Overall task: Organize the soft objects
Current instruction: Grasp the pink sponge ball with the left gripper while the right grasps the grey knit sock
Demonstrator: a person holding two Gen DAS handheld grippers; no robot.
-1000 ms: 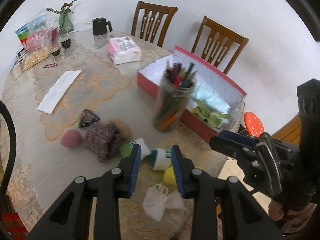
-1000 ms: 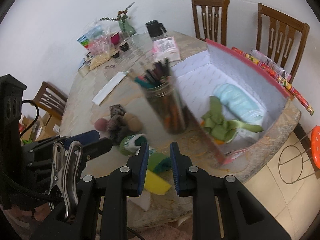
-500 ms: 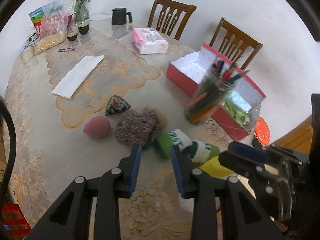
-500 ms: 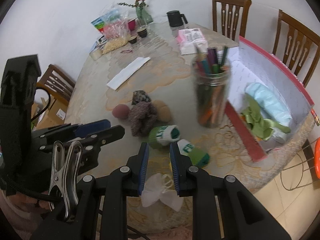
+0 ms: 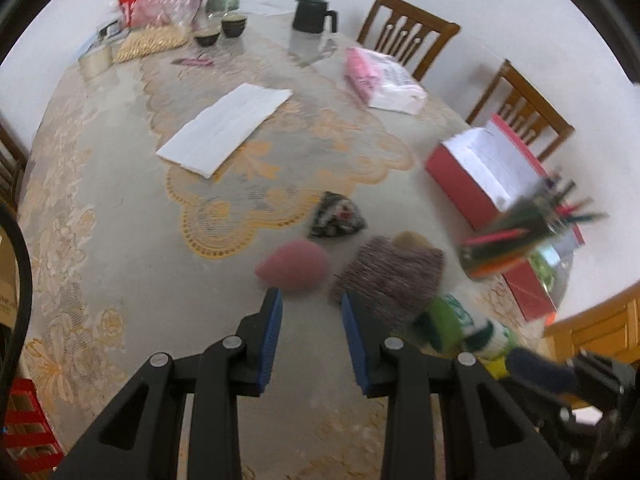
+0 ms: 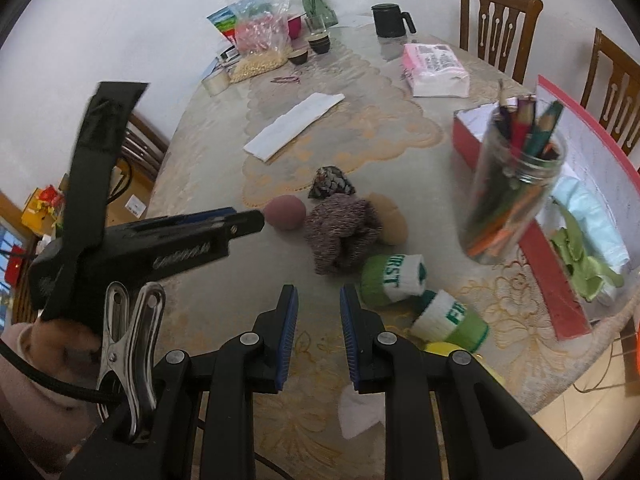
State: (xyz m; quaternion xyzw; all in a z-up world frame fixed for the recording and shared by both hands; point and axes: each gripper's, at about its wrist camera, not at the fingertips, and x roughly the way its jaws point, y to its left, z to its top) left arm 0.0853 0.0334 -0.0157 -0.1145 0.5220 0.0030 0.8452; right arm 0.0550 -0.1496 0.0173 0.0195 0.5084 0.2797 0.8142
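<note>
Only in the right view: white cloth [image 6: 358, 410] near the tabletop [image 6: 200, 184] edge. Left gripper [image 5: 311, 300] fingers part open, empty, above pink sponge [image 5: 294, 264]. Right gripper [image 6: 319, 294] fingers part open, empty. Two green sock rolls [image 6: 394, 278], one pencil jar [image 6: 514, 196] before red box [image 6: 560, 264].

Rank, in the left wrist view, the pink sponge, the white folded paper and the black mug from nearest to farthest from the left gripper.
1. Pink sponge: just beyond the left gripper, toward its left finger.
2. White folded paper: mid-table, up and left.
3. Black mug: far end of the table, near the chair.
</note>
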